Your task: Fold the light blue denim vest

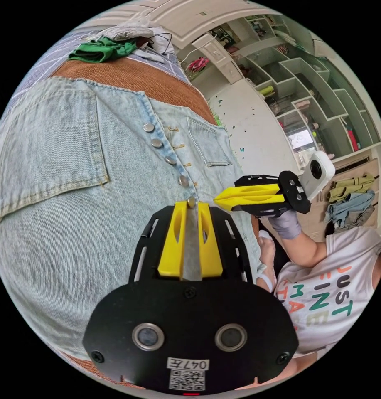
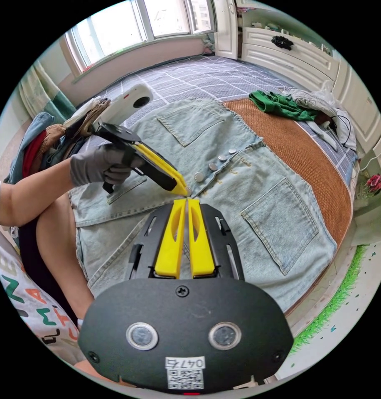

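Note:
The light blue denim vest (image 1: 74, 187) (image 2: 261, 208) lies spread flat, front up, on an orange-brown mat (image 1: 148, 79) (image 2: 306, 153) on the bed. A row of metal buttons (image 1: 157, 142) (image 2: 213, 166) runs down its middle. My left gripper (image 1: 192, 203) (image 2: 184, 190) sits at the lowest button, with a strip of the vest's front edge pinched between its yellow jaws. My right gripper (image 2: 186, 200) (image 1: 217, 200) hovers just beside it above the vest, jaws together and nothing in them.
A green garment (image 1: 103, 49) (image 2: 281, 106) and pale clothes lie at the mat's far end on the checked sheet. A pile of clothes (image 2: 45, 137) sits beside the person's arm. White shelving (image 1: 315, 83) lines the wall, and the bed's edge drops to the floor (image 2: 356, 291).

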Action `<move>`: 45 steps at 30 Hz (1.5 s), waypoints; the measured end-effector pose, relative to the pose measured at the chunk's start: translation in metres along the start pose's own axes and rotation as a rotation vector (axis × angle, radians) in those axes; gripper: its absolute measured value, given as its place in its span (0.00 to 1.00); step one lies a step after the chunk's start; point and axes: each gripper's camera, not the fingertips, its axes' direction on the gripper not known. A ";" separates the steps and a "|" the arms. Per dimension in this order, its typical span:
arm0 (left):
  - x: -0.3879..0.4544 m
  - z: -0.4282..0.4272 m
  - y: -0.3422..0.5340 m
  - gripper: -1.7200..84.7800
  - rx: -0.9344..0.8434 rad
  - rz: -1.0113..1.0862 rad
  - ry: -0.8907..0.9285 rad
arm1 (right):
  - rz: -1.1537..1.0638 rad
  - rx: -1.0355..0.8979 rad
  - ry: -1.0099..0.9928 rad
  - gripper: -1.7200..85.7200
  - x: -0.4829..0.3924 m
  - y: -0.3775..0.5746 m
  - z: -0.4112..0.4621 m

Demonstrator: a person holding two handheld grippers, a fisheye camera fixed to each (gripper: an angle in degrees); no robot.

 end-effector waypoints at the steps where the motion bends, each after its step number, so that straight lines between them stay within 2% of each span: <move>1: -0.001 0.003 0.002 0.04 0.007 -0.008 0.007 | 0.001 0.002 0.001 0.01 -0.002 0.000 0.000; 8: 0.015 0.010 0.009 0.01 0.001 0.037 -0.026 | 0.030 0.020 0.011 0.01 -0.030 0.014 -0.004; 14: 0.003 -0.010 0.024 0.01 0.076 -0.019 0.025 | 0.002 0.018 0.034 0.02 -0.070 0.012 0.004; 19: 0.014 -0.016 0.027 0.01 0.096 -0.001 0.002 | -0.023 -0.027 0.055 0.03 -0.101 -0.003 0.030; 24: 0.018 -0.022 0.028 0.01 0.106 -0.020 -0.021 | -0.042 -0.182 0.031 0.06 -0.131 -0.020 0.078; 30: 0.021 -0.012 0.026 0.01 0.099 -0.022 0.002 | -0.116 -0.199 0.222 0.06 -0.198 -0.001 0.108; 34: 0.023 -0.004 0.025 0.01 0.099 -0.022 0.008 | -0.068 -0.153 0.244 0.03 -0.208 0.024 0.115; 37: 0.021 -0.002 0.027 0.01 0.112 -0.029 0.031 | 0.060 -0.067 0.143 0.02 -0.191 0.058 0.114; 42: 0.019 0.012 0.025 0.01 0.119 -0.013 0.092 | 0.346 0.284 -0.246 0.02 -0.135 0.151 0.112; 45: 0.015 0.030 0.024 0.01 0.113 -0.005 0.164 | 0.415 0.388 -0.391 0.02 -0.120 0.190 0.140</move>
